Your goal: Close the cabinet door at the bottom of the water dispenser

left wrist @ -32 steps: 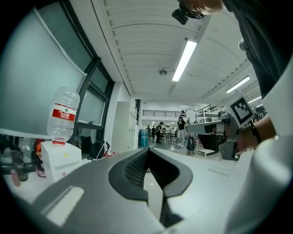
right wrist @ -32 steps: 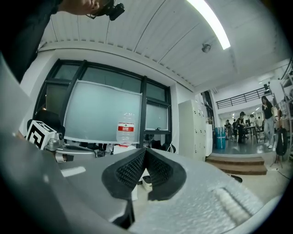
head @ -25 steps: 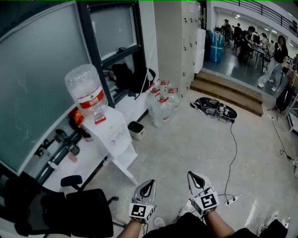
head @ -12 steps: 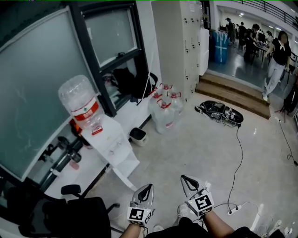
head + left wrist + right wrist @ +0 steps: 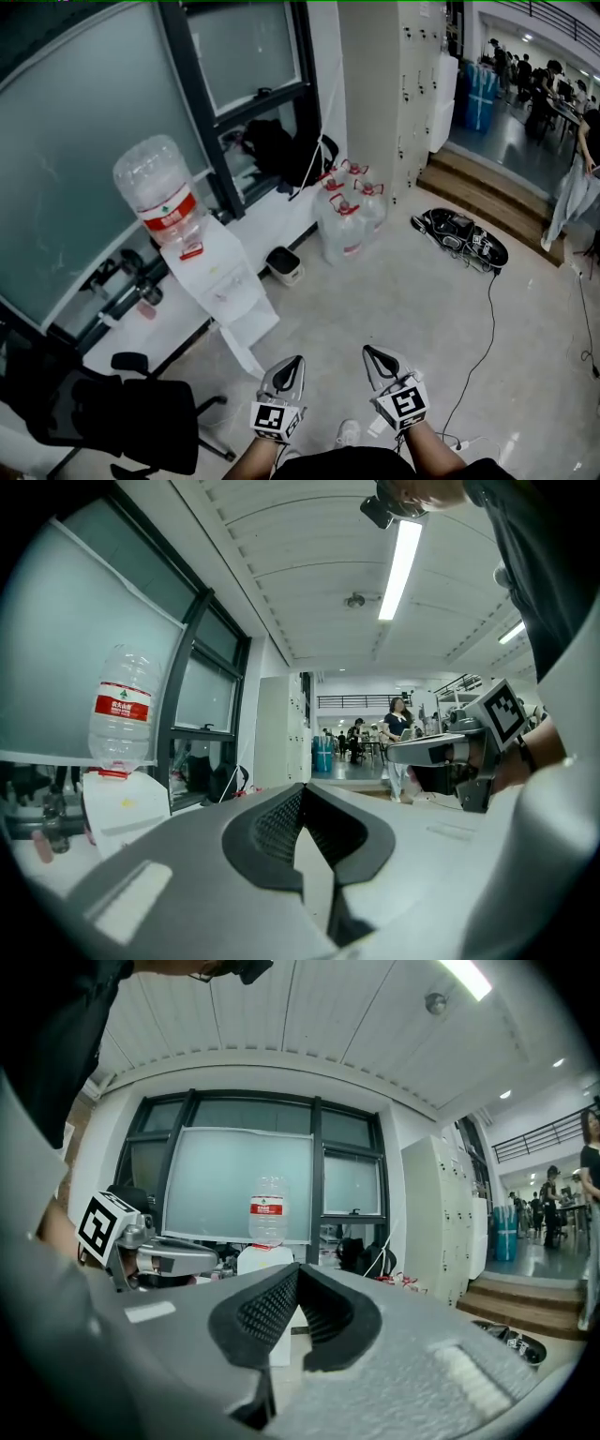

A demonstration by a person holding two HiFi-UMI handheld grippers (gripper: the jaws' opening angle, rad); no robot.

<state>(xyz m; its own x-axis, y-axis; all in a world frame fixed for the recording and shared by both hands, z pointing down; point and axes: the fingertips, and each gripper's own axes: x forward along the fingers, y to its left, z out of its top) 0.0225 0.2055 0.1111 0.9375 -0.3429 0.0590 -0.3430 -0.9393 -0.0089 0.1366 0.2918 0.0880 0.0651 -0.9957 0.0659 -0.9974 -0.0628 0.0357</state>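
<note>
I've drifted a touch nearer the dispenser. My left gripper (image 5: 292, 364) and right gripper (image 5: 371, 354) are pinched shut, empty, well short of the water dispenser (image 5: 217, 277). Its bottom cabinet door (image 5: 242, 349) hangs open, so the whole closing push remains.

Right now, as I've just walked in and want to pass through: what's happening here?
A person holds a gripper in each hand. The left gripper and right gripper are both shut, empty and touching nothing. The water dispenser stands ahead by the window, well apart from them, and its bottom cabinet door is open, not yet closed.
</note>
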